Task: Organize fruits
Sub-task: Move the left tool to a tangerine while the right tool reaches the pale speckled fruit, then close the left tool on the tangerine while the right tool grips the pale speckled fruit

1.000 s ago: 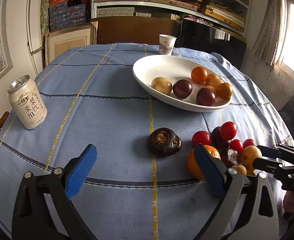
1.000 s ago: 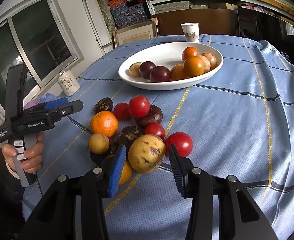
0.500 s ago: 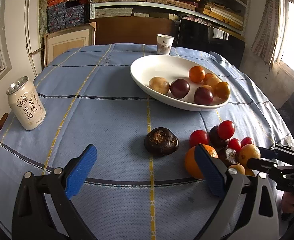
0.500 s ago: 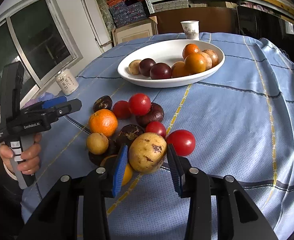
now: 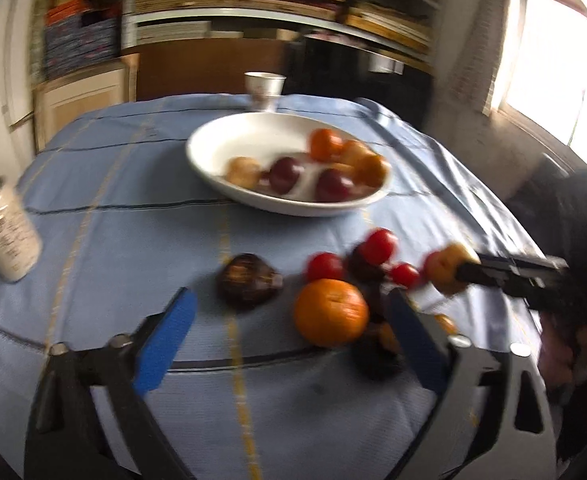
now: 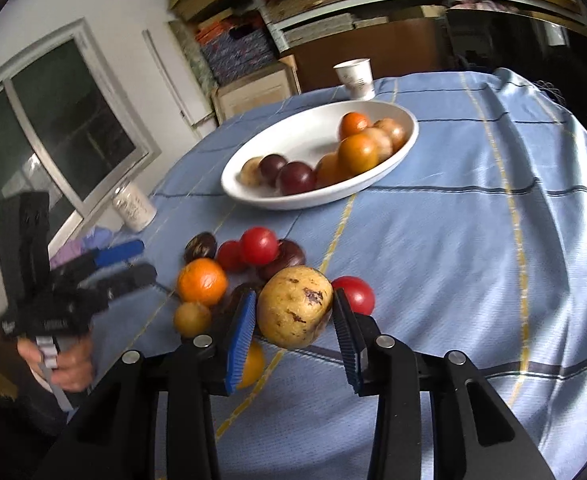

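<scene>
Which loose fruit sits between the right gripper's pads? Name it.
The big yellow-brown speckled fruit, clamped in the right gripper. The orange and red tomatoes lie free on the cloth beyond it.

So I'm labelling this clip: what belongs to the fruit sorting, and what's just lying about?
Job: yellow speckled fruit between the right gripper fingers; orange; red tomatoes; white bowl.
Lying about: can; paper cup.
</scene>
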A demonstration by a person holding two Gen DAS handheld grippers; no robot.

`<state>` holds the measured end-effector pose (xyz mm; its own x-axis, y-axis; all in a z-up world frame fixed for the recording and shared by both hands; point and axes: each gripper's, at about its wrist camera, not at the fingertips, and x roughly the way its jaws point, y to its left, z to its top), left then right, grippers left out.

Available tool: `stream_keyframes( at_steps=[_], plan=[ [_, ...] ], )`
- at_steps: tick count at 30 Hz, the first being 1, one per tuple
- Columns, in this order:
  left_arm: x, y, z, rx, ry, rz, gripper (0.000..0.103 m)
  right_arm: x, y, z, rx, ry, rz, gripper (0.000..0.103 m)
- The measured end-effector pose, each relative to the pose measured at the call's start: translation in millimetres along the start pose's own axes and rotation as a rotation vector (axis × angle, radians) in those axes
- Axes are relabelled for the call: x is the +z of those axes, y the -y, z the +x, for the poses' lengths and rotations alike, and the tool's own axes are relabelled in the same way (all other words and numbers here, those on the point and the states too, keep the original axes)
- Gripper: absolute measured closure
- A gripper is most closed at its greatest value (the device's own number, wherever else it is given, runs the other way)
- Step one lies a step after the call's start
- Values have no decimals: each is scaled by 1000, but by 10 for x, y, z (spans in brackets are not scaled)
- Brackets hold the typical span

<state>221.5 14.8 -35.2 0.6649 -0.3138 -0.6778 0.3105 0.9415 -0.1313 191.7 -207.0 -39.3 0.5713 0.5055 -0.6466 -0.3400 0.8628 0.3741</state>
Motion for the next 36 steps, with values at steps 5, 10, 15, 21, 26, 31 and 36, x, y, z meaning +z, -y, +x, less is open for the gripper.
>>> stream_keyframes(
  at_steps=[5, 10, 15, 21, 26, 31, 36],
  plan=[
    [-22, 94, 199, -64, -86, -4, 51, 12, -5, -41, -3, 13, -7, 63],
    [-10, 114, 273, -78, -106, -25, 52, 8, -20, -86, 11, 23, -16, 63],
    [-1, 121, 321, -64, -109, -38, 52, 9, -23, -117, 18, 29, -15, 63],
    [20, 58, 445, -65, -149, -79, 56, 1, -31, -120, 16, 27, -16, 63],
    [18, 93, 470, -47, -155, -66, 56, -7, -36, -116, 11, 24, -18, 63],
    [7, 116, 455, -39, -149, -63, 57, -18, -26, -110, -6, 24, -17, 63],
    [0, 91, 382, -50, -133, -84, 57, -12, -13, -111, -24, 36, -24, 63]
  ],
)
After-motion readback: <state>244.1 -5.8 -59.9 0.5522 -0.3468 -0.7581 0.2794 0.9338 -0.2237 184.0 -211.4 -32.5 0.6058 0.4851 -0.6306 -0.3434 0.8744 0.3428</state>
